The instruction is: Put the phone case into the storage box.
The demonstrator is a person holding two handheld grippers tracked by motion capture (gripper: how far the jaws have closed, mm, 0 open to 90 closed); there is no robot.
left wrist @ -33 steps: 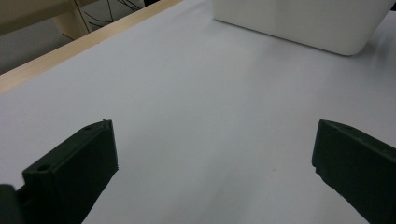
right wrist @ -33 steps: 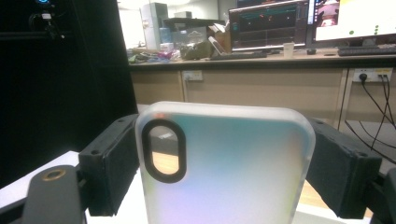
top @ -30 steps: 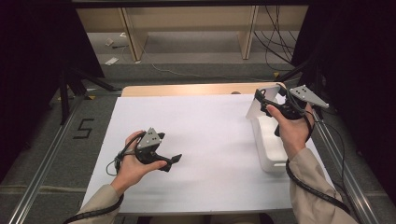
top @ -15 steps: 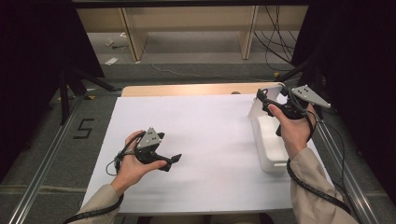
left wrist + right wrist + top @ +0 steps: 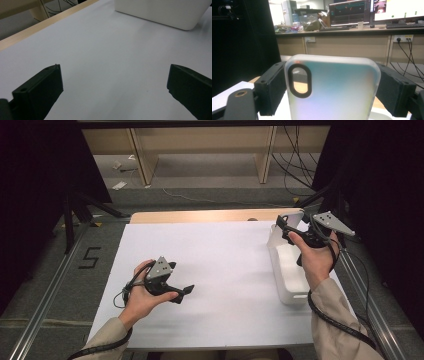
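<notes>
A frosted, translucent phone case (image 5: pixel 332 87) with an oval camera cut-out stands upright between the jaws of my right gripper (image 5: pixel 332 95), which press on its two side edges. From above, that right gripper (image 5: pixel 289 229) holds the phone case (image 5: pixel 295 217) over the far end of a white bin (image 5: pixel 287 280) at the table's right side. My left gripper (image 5: pixel 186 291) hovers low over the white table top at the near left, pointing right. Its jaws (image 5: pixel 115 85) stand wide apart with nothing between them, and the white bin (image 5: pixel 162 12) lies ahead of it.
A white sheet (image 5: pixel 220 265) covers the table, with a wooden strip (image 5: pixel 200 216) along its far edge. Metal rails (image 5: pixel 45 305) run along both sides. Beyond the table are a grey floor, wooden furniture legs and loose cables.
</notes>
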